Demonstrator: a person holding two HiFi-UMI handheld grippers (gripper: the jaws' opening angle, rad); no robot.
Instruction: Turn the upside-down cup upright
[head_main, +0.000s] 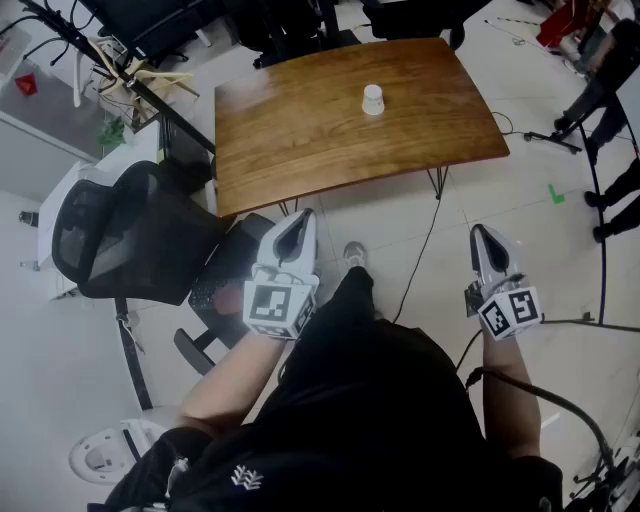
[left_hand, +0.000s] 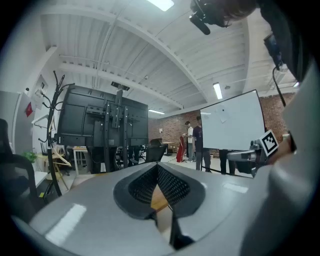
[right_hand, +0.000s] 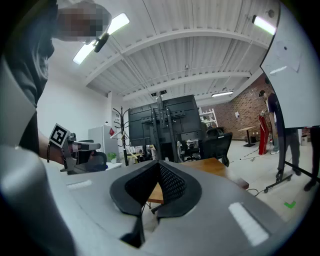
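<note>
A white paper cup (head_main: 373, 99) stands upside down near the far middle of the wooden table (head_main: 300, 140) in the head view. Both grippers hang well short of the table, above the floor. My left gripper (head_main: 296, 226) is shut with nothing between its jaws, tips meeting in front of the table's near edge. My right gripper (head_main: 482, 236) is shut too and empty, off the table's near right corner. In the left gripper view (left_hand: 157, 167) and the right gripper view (right_hand: 160, 165) the black pads meet at the tips, with table wood (right_hand: 215, 167) showing beyond.
A black mesh office chair (head_main: 130, 235) stands left of me by the table's near left corner. A cable (head_main: 425, 250) runs over the floor between the grippers. Black stands and a coat rack (head_main: 120, 70) crowd the far left. People stand by a whiteboard (left_hand: 232, 125).
</note>
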